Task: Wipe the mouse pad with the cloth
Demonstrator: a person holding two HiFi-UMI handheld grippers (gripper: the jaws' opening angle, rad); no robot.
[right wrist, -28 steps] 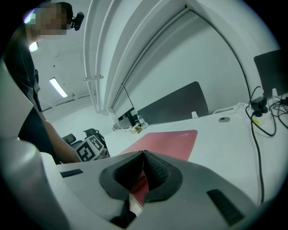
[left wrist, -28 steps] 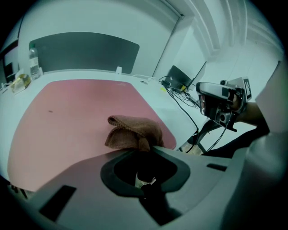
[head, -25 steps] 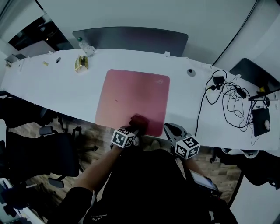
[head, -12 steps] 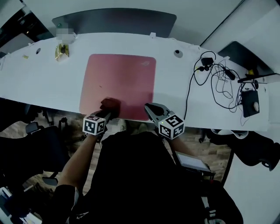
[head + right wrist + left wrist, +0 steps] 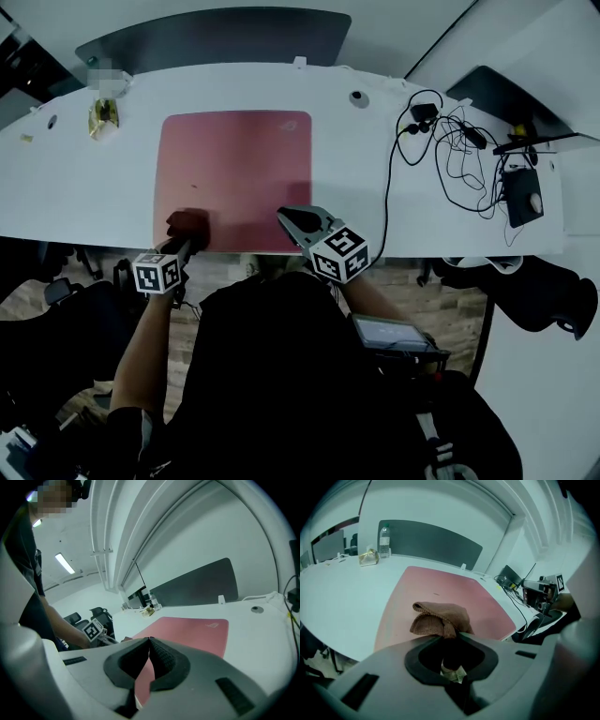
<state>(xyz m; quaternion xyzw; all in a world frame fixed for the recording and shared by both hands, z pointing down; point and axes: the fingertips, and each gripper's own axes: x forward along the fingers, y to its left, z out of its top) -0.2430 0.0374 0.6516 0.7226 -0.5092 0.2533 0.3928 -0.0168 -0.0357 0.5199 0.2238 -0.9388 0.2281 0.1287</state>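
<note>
A pink-red mouse pad (image 5: 234,178) (image 5: 450,597) (image 5: 192,630) lies flat in the middle of the white desk (image 5: 75,187). A bunched brown cloth (image 5: 187,228) (image 5: 439,618) rests on the pad's near left corner, and my left gripper (image 5: 180,246) (image 5: 449,637) is shut on it. My right gripper (image 5: 295,222) (image 5: 149,641) hovers over the pad's near right edge, jaws shut with nothing between them. In the right gripper view the left gripper's marker cube (image 5: 93,630) shows at the left.
A tangle of black cables (image 5: 450,141) and a black device (image 5: 520,199) lie at the desk's right end. A gold wrapped item (image 5: 101,119) and a water bottle (image 5: 384,541) stand at the far left. A dark partition (image 5: 216,37) runs behind. Office chairs (image 5: 56,319) stand at the near side.
The cloth and left gripper have slid left along the pad's near edge to its near left corner. The right gripper has stayed shut near the pad's near right edge.
</note>
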